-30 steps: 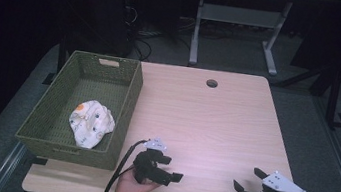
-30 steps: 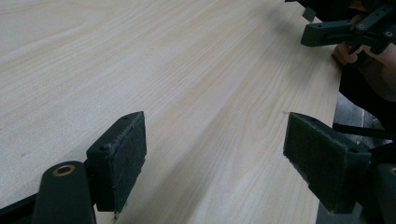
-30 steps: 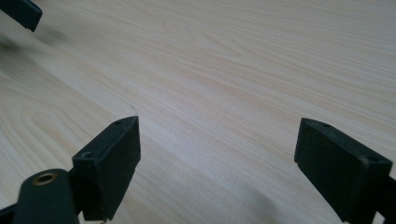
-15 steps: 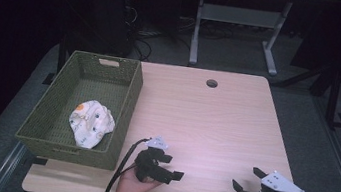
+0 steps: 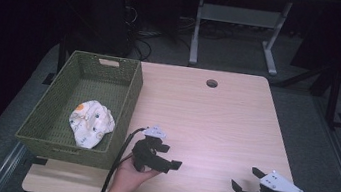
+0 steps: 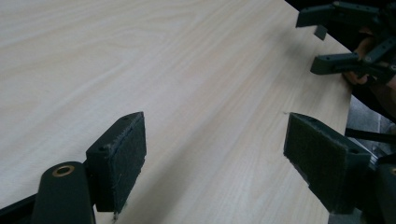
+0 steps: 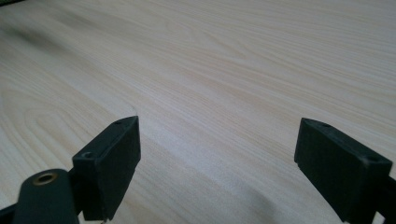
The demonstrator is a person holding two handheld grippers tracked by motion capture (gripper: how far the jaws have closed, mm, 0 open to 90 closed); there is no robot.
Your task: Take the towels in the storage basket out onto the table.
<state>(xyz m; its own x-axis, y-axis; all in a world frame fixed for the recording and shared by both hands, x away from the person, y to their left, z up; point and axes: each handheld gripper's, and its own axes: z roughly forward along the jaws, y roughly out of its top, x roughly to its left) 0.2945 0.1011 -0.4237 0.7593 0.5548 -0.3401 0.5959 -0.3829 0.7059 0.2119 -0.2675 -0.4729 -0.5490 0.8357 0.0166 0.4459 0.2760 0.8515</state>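
Note:
My left gripper (image 5: 170,157) hovers low over the wooden table (image 5: 216,117) near its front edge, just right of the basket, held in a hand. Its jaws point right and stand open with nothing between them, and the left gripper view shows the left gripper (image 6: 217,158) over bare wood. My right gripper (image 5: 245,178) is at the front right corner, jaws open and pointing left toward the other one. The right gripper view has the right gripper (image 7: 219,163) above bare tabletop, holding nothing. The right gripper (image 6: 345,42) also appears far off in the left gripper view.
A green woven basket (image 5: 119,119) stands on the table's left side with a white patterned cloth (image 5: 91,123) lying inside it. A round cable hole (image 5: 211,83) sits near the table's far edge. The table edge (image 6: 348,100) runs close to the right gripper.
The left gripper has edged slightly away from the front edge. The right gripper has stayed where it was, and both remain open.

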